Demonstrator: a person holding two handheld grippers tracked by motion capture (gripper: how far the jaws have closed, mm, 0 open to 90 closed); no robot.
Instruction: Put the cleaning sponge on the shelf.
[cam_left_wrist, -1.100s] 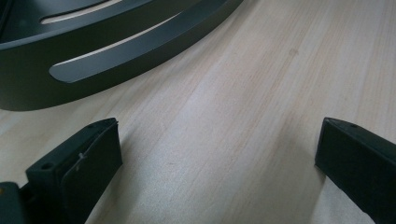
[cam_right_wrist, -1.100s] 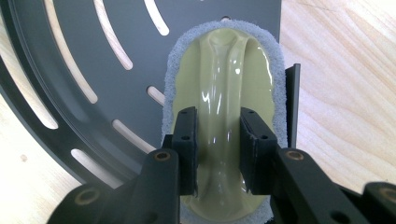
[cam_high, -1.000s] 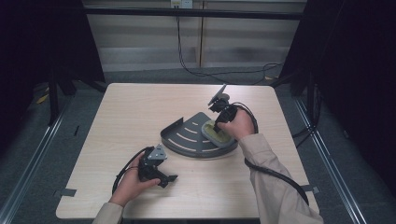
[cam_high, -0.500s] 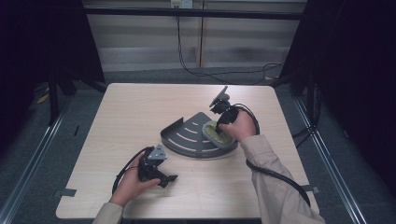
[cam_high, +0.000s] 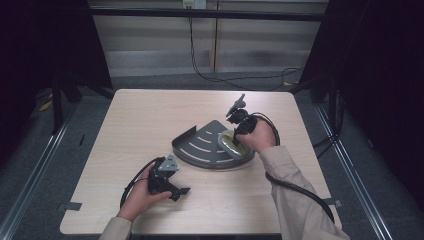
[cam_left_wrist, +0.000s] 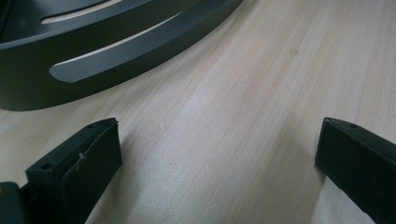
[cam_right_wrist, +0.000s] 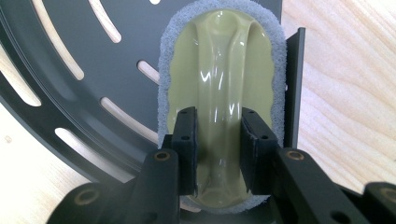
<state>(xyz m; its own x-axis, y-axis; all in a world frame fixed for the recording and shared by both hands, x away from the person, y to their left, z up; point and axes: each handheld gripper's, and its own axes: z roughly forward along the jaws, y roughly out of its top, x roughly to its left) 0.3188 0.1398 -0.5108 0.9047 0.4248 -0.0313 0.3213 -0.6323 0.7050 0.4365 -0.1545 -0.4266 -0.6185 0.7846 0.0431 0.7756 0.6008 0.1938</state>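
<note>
The right hand-held gripper (cam_right_wrist: 218, 140) grips the ridge of a green scrub pad (cam_right_wrist: 222, 88) lying against the dark slotted tray's (cam_high: 200, 145) right wall. The left hand-held gripper (cam_left_wrist: 210, 158), jaws wide, rests on bare desk (cam_high: 135, 120) near the tray's near-left edge.

1. The left hand-held gripper (cam_high: 181, 192) is black, with a grey three-cornered plate on top and a looping black cable.
2. The right hand-held gripper (cam_right_wrist: 218, 122) has black jaws with visible screw holes.
3. The person wears beige long sleeves (cam_high: 300, 205).
</note>
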